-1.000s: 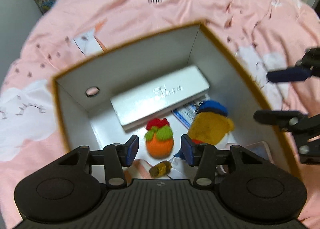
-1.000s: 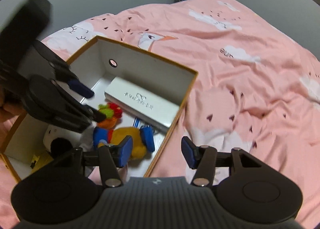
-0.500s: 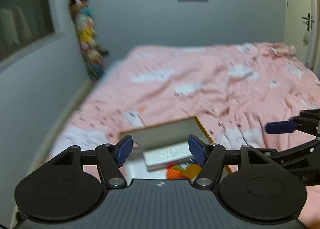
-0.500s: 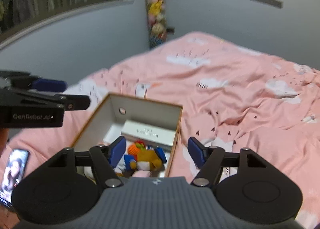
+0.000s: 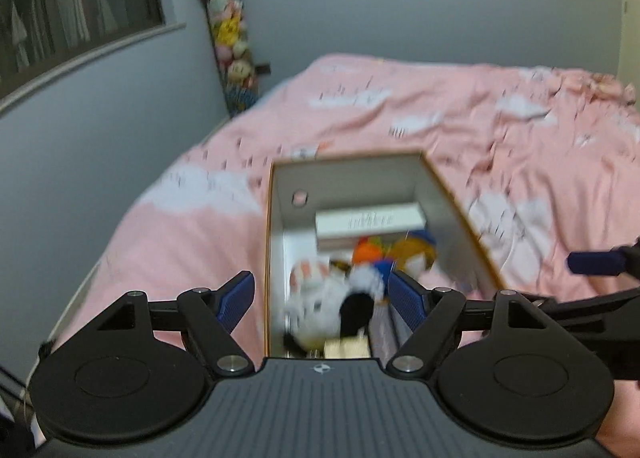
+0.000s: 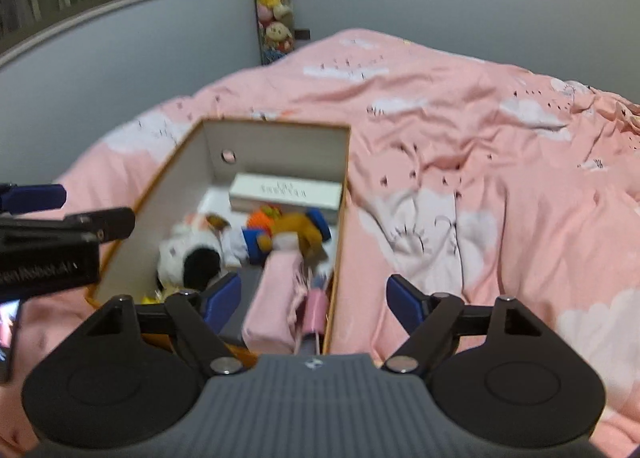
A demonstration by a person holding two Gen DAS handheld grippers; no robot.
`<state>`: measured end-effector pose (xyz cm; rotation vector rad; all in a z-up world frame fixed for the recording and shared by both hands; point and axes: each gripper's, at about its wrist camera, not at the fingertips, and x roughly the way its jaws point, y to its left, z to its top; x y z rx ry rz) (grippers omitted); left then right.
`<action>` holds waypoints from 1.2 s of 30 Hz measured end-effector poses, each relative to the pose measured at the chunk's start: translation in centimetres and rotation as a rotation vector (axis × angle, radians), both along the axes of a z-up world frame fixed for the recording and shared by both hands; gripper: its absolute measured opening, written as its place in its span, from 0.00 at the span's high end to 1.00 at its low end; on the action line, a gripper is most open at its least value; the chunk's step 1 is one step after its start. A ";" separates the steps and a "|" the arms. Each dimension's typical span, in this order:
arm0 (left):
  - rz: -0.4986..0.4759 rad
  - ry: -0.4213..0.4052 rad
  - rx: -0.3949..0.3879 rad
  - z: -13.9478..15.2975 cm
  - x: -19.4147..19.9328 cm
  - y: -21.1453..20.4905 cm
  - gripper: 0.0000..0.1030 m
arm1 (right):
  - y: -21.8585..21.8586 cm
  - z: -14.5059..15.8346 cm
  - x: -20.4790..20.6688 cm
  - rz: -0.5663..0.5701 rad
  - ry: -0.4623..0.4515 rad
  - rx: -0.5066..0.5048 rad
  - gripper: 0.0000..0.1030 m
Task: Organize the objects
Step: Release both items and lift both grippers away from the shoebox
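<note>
An open cardboard box (image 5: 456, 201) (image 6: 276, 129) with white inner walls sits on the pink bed. It holds a long white box (image 5: 370, 219) (image 6: 286, 189), an orange knitted toy (image 5: 366, 250) (image 6: 262, 217), a yellow and blue plush (image 5: 414, 252) (image 6: 298, 232), a white and black plush (image 5: 320, 306) (image 6: 190, 254) and a pink folded item (image 6: 276, 298). My left gripper (image 5: 322, 296) is open and empty above the box's near end. My right gripper (image 6: 312, 296) is open and empty above the box's near right wall.
The pink bedspread (image 5: 400, 113) (image 6: 480, 177) with white clouds spreads all around the box. A hanging column of plush toys (image 5: 232, 41) (image 6: 274, 5) stands against the grey wall. A window (image 5: 80, 17) is on the left. A phone screen (image 6: 8, 326) shows at the left edge.
Both grippers have pulled back and up from the box, still open and empty. One second ago the left gripper was low inside the box over the orange toy; the views now take in the room.
</note>
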<state>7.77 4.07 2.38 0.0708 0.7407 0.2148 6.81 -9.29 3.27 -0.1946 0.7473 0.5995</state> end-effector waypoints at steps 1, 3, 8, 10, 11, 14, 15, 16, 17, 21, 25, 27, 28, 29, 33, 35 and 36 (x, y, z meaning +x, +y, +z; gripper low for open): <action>0.013 0.014 -0.008 -0.7 0.0 0.0 0.13 | 0.1 -0.5 -0.1 -0.002 0.002 -0.013 0.22; 0.032 0.044 -0.031 -1.9 -0.2 0.3 0.13 | 0.1 -1.3 -0.5 -0.012 0.006 -0.025 0.22; 0.050 0.076 -0.060 -3.3 -1.1 0.8 0.13 | 0.0 -2.6 -0.2 -0.031 0.051 -0.008 0.22; 0.046 0.080 -0.067 -3.4 -1.1 0.8 0.13 | 0.1 -2.8 0.0 -0.040 0.060 -0.010 0.22; 0.044 0.082 -0.065 -3.5 -1.0 0.8 0.13 | 0.1 -2.8 0.0 -0.041 0.060 -0.009 0.22; 0.044 0.084 -0.057 -3.9 -1.0 0.6 0.13 | 0.1 -2.8 -0.1 -0.038 0.052 -0.004 0.22; 0.043 0.085 -0.059 -4.1 -1.0 0.6 0.13 | 0.1 -2.9 -0.2 -0.035 0.051 -0.001 0.21; 0.040 0.089 -0.061 -4.2 -1.0 0.6 0.13 | 0.1 -2.9 -0.3 -0.032 0.052 0.000 0.21; 0.038 0.094 -0.064 -4.3 -1.0 0.5 0.13 | 0.2 -3.0 -0.3 -0.029 0.054 -0.001 0.21; 0.033 0.104 -0.062 -4.6 -1.0 0.2 0.13 | 0.2 -3.4 -0.3 -0.027 0.071 -0.004 0.21; 0.029 0.108 -0.068 -4.6 -1.0 0.2 0.14 | 0.1 -3.6 -0.1 -0.026 0.084 -0.004 0.20; 0.030 0.111 -0.070 -4.7 -1.1 0.2 0.13 | 0.1 -3.7 -0.1 -0.024 0.090 -0.004 0.20; 0.029 0.111 -0.070 -4.7 -1.1 0.2 0.14 | 0.1 -3.7 -0.1 -0.024 0.093 -0.004 0.20; 0.029 0.110 -0.069 -4.7 -1.1 0.1 0.14 | 0.0 -3.7 -0.1 -0.025 0.095 -0.003 0.20; 0.028 0.108 -0.068 -4.7 -1.1 0.1 0.14 | 0.0 -3.8 -0.1 -0.024 0.100 -0.003 0.20; 0.027 0.106 -0.069 -4.7 -1.1 0.1 0.14 | 0.0 -3.8 -0.1 -0.024 0.103 -0.005 0.20; 0.028 0.107 -0.068 -4.7 -1.1 0.1 0.14 | 0.0 -3.8 -0.1 -0.023 0.104 -0.005 0.20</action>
